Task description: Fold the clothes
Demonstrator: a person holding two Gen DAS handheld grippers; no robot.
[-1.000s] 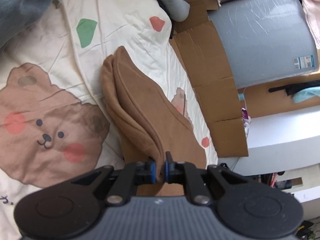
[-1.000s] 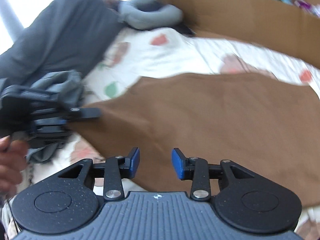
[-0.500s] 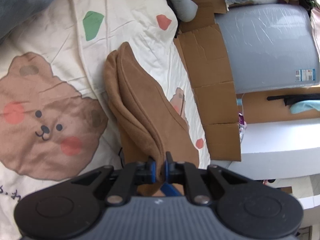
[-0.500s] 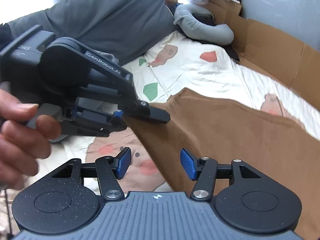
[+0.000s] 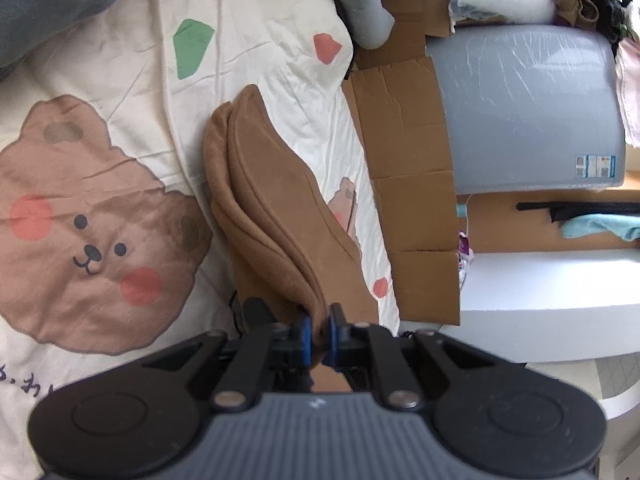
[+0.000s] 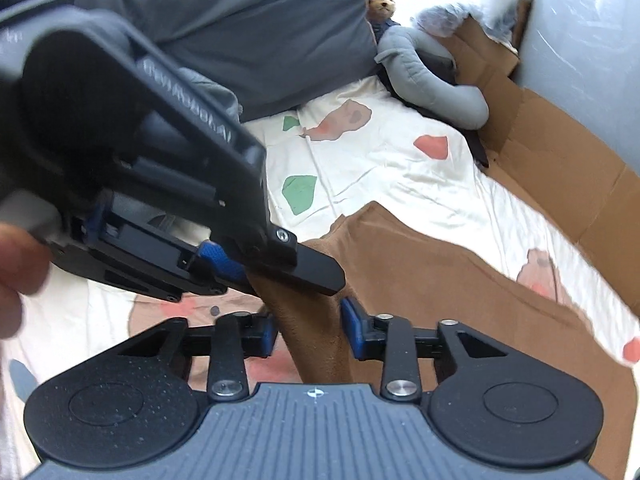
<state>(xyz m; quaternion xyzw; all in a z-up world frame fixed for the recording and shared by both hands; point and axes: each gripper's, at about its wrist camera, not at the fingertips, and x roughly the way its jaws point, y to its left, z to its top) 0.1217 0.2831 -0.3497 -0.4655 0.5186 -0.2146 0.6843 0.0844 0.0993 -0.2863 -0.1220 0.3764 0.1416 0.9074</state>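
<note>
Left claw (image 5: 318, 332) pinches a fold of the brown garment (image 5: 272, 208) above the bear-print bedsheet (image 5: 100, 208); right claw (image 6: 308, 334) gapes wide around the hanging cloth just below.

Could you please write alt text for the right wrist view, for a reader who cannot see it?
The open right gripper straddles a raised fold of brown garment that the left gripper pinches just above it. The garment trails across a cream bear-print bedsheet, with a grey pillow and cardboard behind.
</note>
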